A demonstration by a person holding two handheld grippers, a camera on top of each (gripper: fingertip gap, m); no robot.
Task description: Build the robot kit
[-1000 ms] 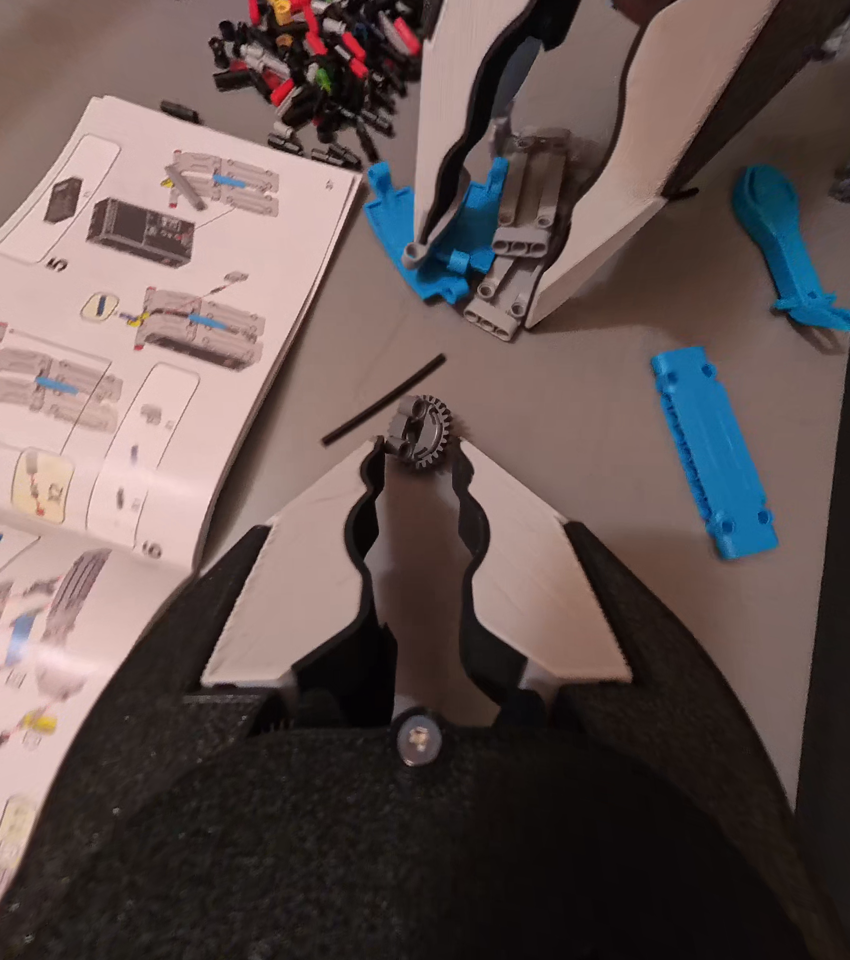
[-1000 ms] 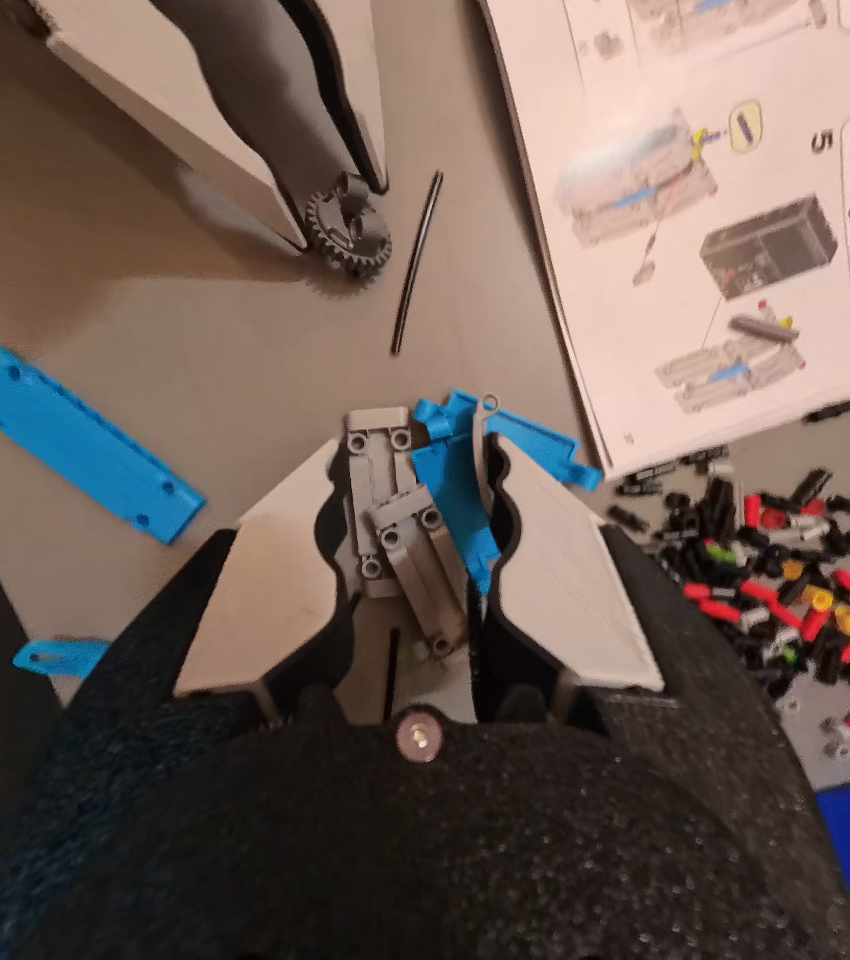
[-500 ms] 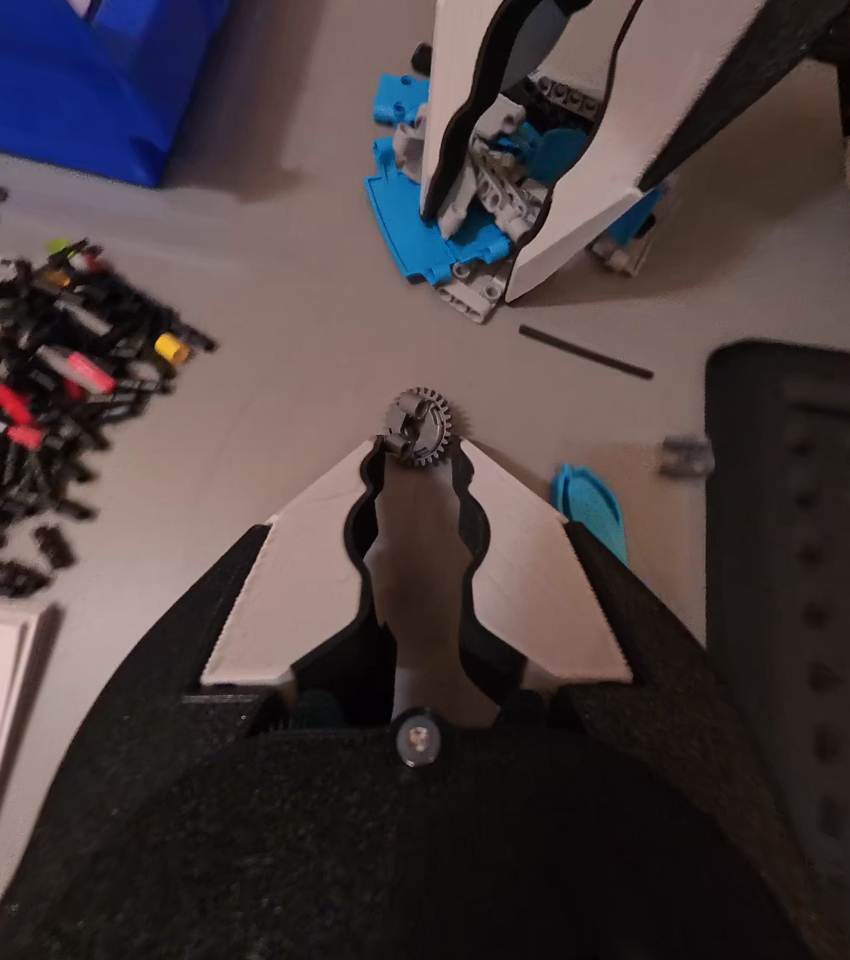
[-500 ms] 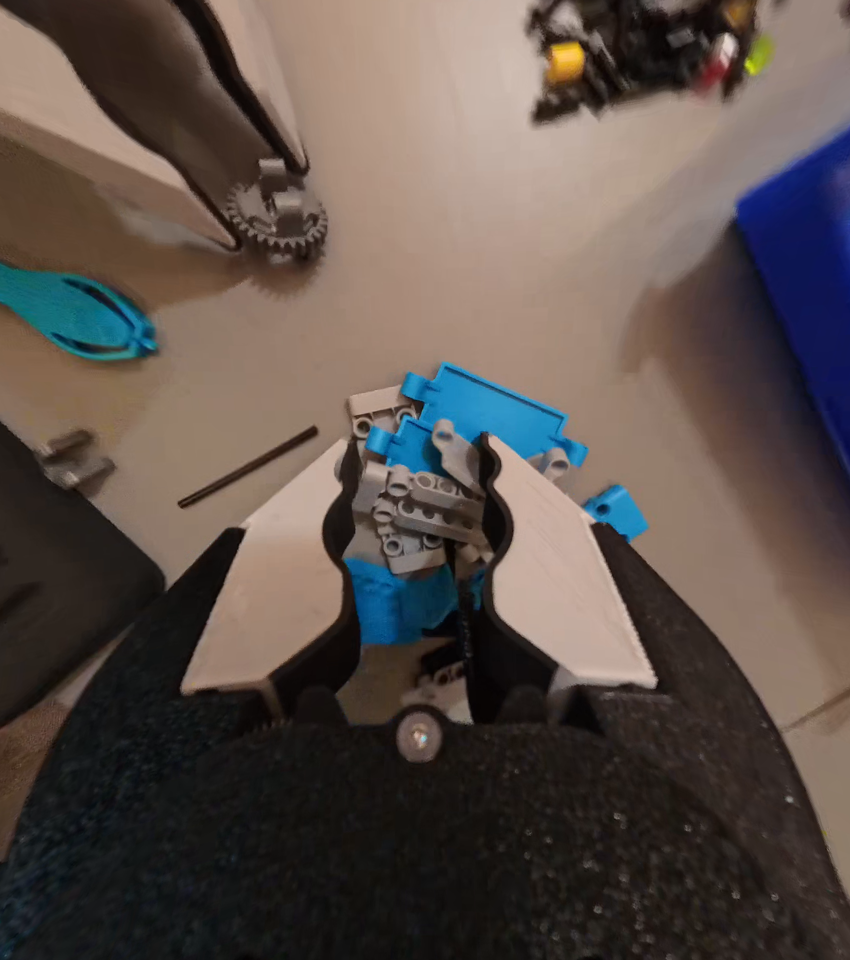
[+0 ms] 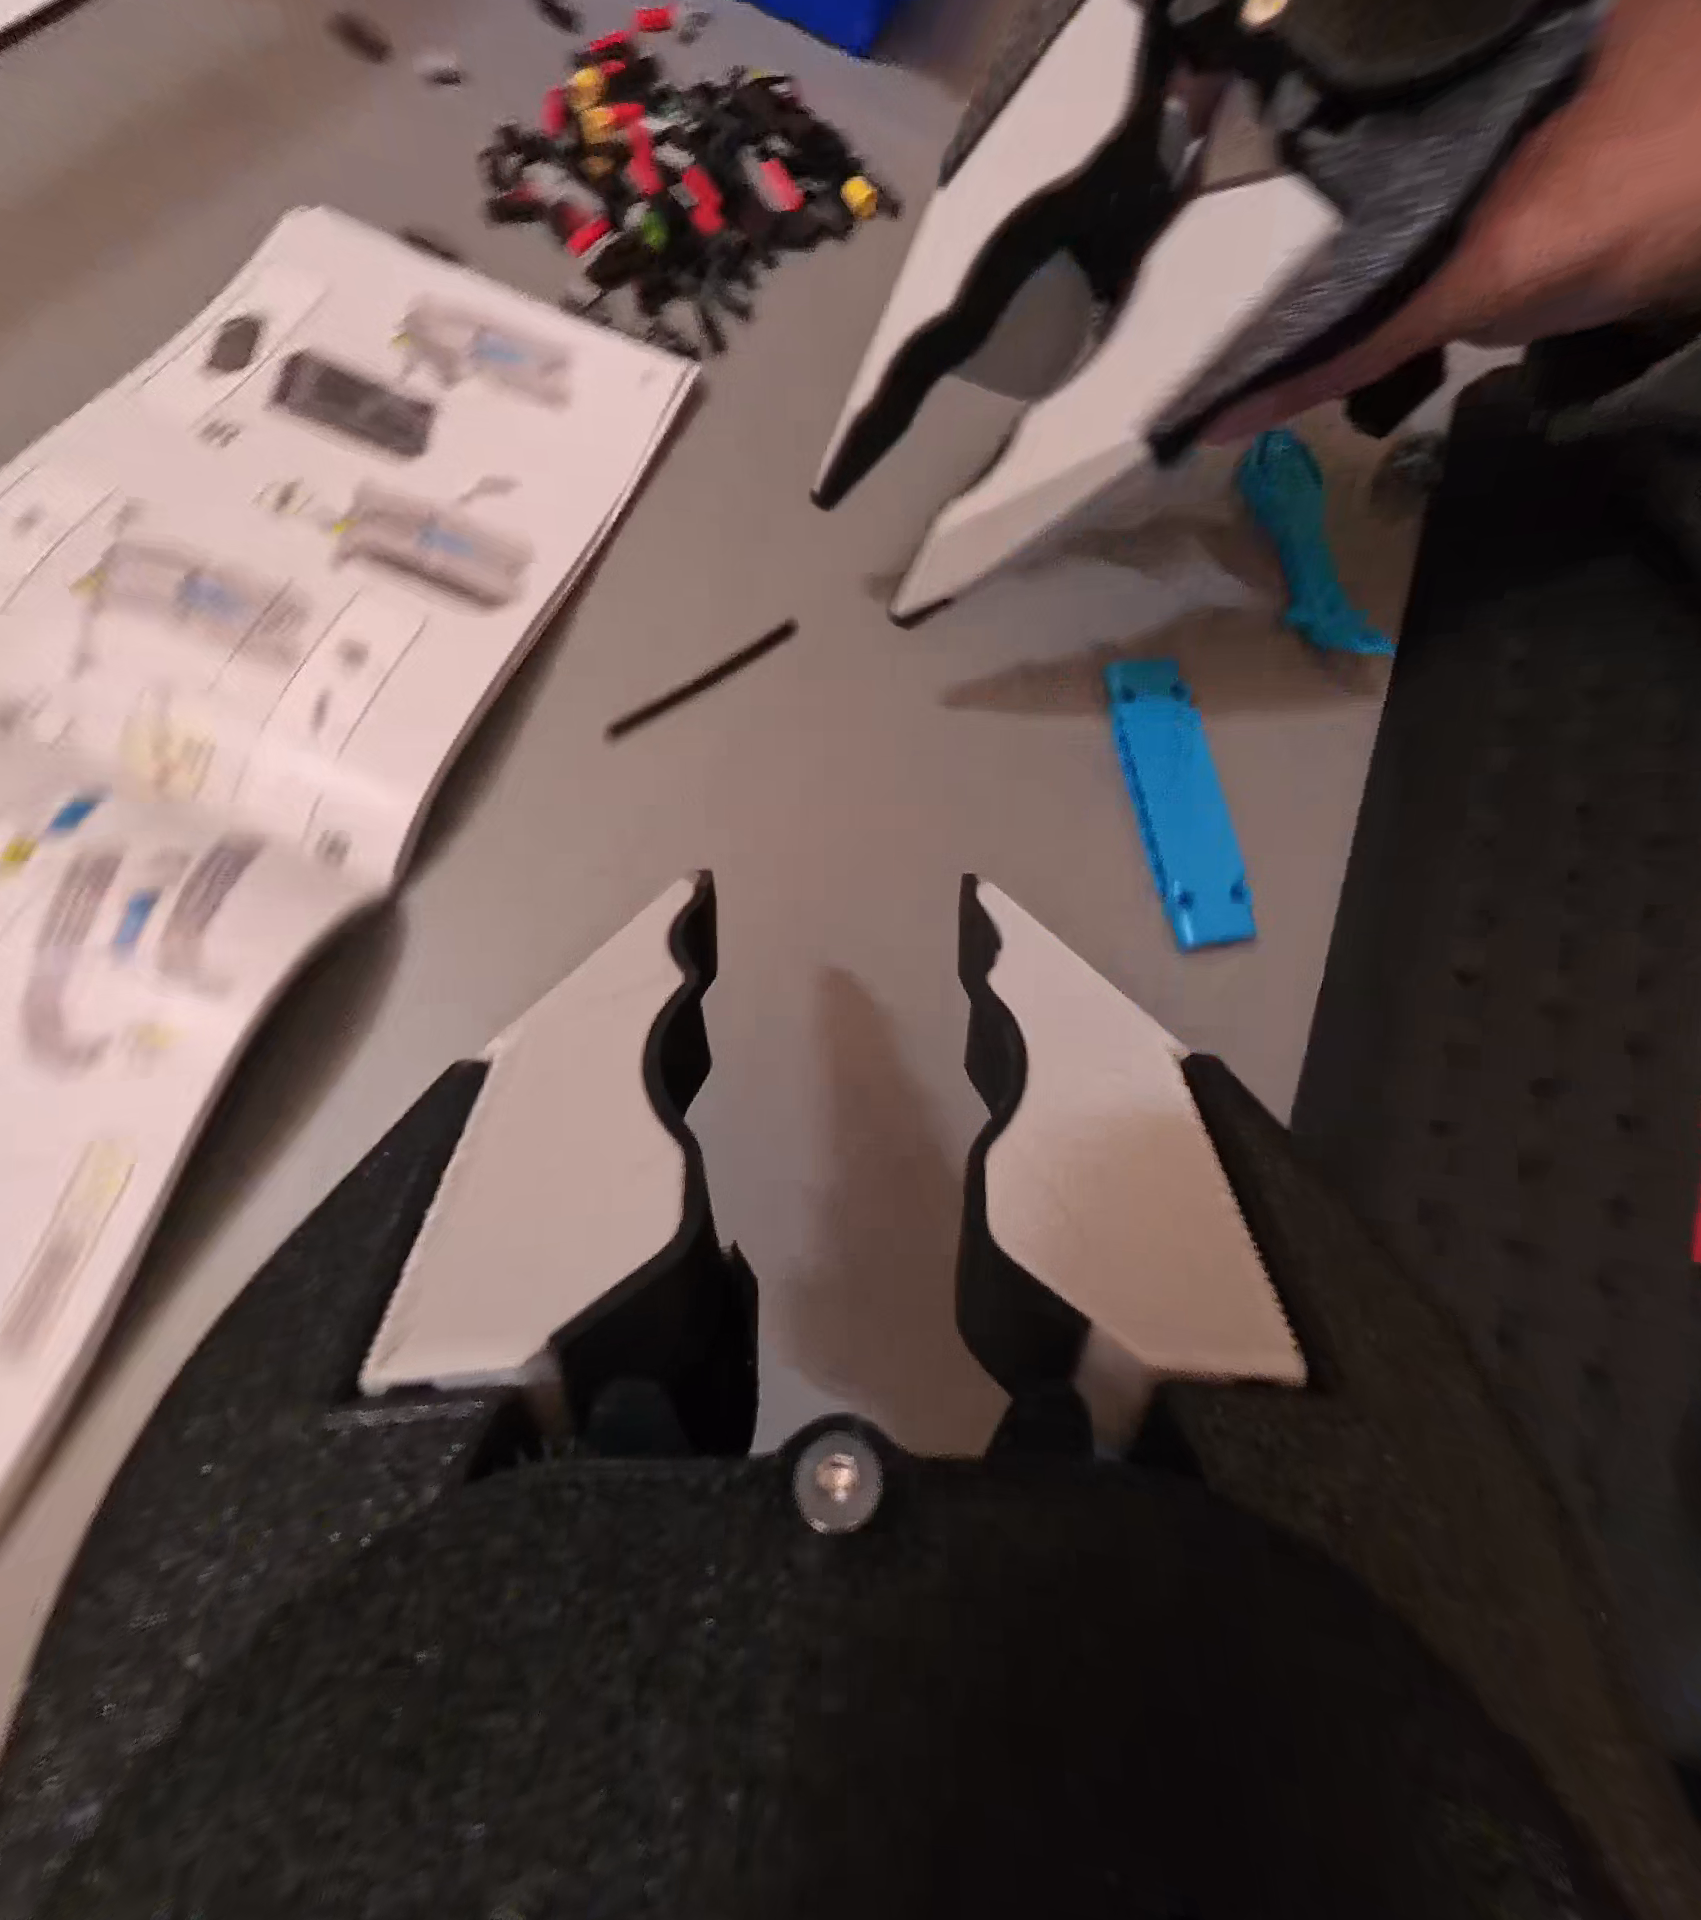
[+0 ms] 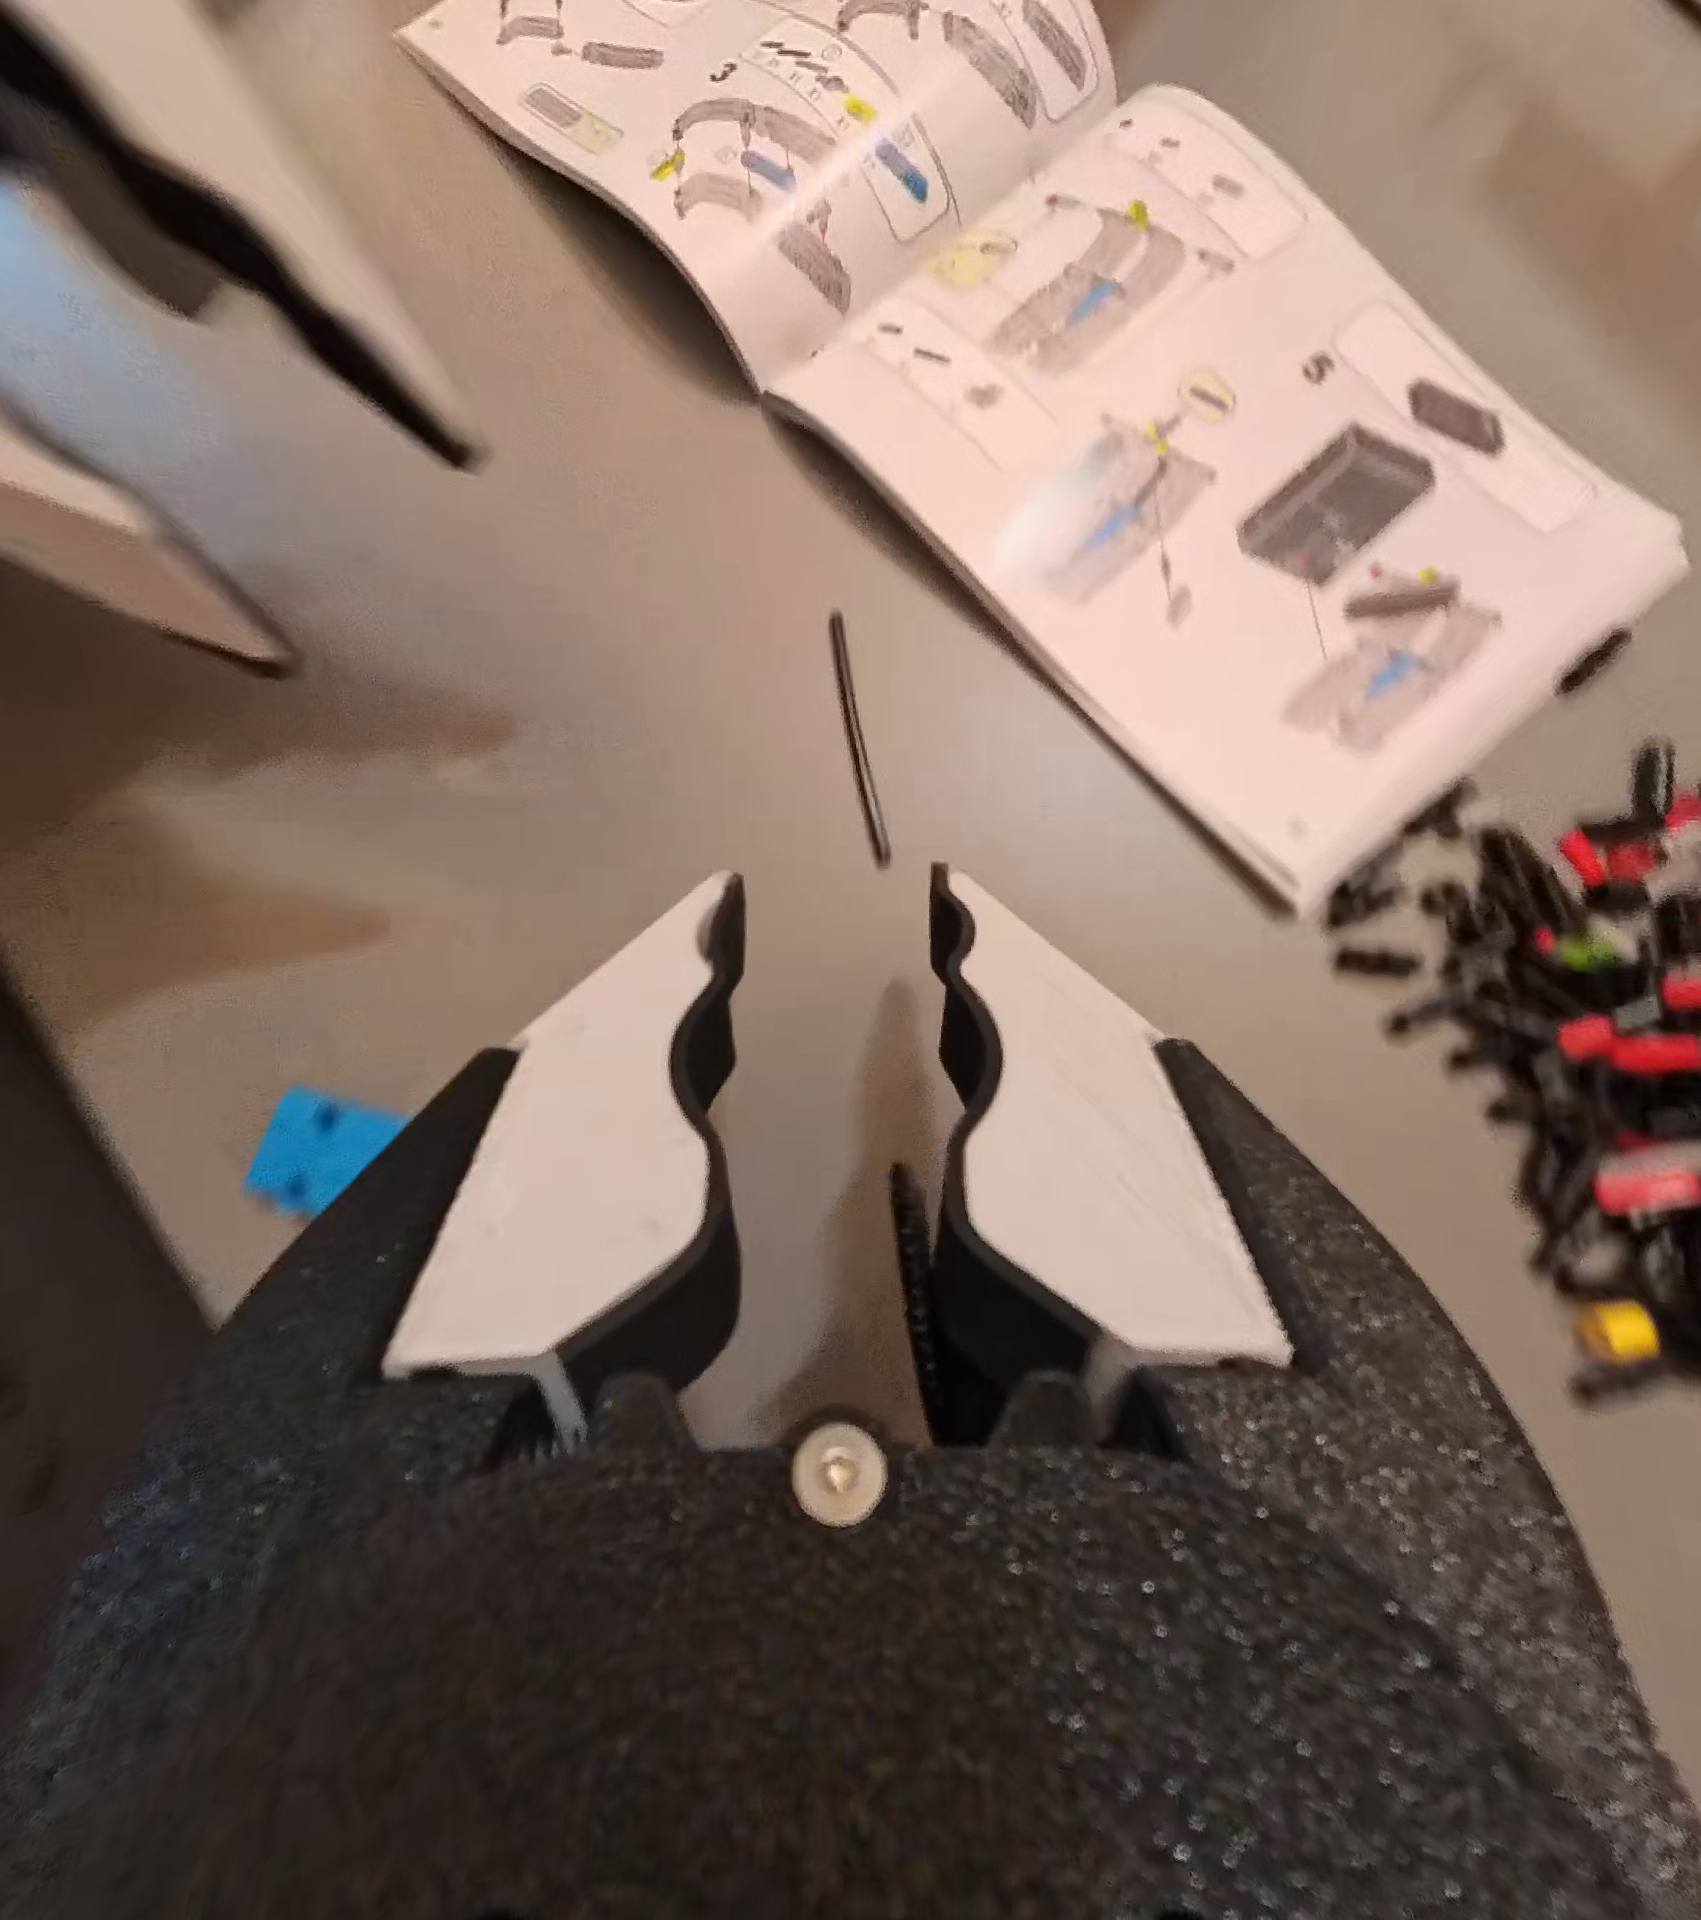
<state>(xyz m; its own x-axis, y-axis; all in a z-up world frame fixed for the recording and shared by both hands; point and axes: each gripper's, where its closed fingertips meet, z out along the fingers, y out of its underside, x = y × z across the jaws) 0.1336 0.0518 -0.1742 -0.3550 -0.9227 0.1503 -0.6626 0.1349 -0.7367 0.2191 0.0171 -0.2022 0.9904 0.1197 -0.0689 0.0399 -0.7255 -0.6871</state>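
Hobby worktable; open instruction booklet [image 5: 233, 582], loose building-toy parts pile [image 5: 680, 197]

Table [image 5: 825, 790] carries everything. From the left wrist view: open booklet [image 5: 202, 623] lies left, pile of small parts [image 5: 680, 197] behind it, thin rod [image 5: 700, 681] just right of the booklet's edge, ahead of the left hand-held gripper [image 5: 835, 894]. Flat panel [image 5: 1178, 810] lies right of the rod, curved piece [image 5: 1303, 540] behind the panel. Right hand-held gripper [image 5: 867, 551] hangs above the table behind the rod, tips near it, apart.
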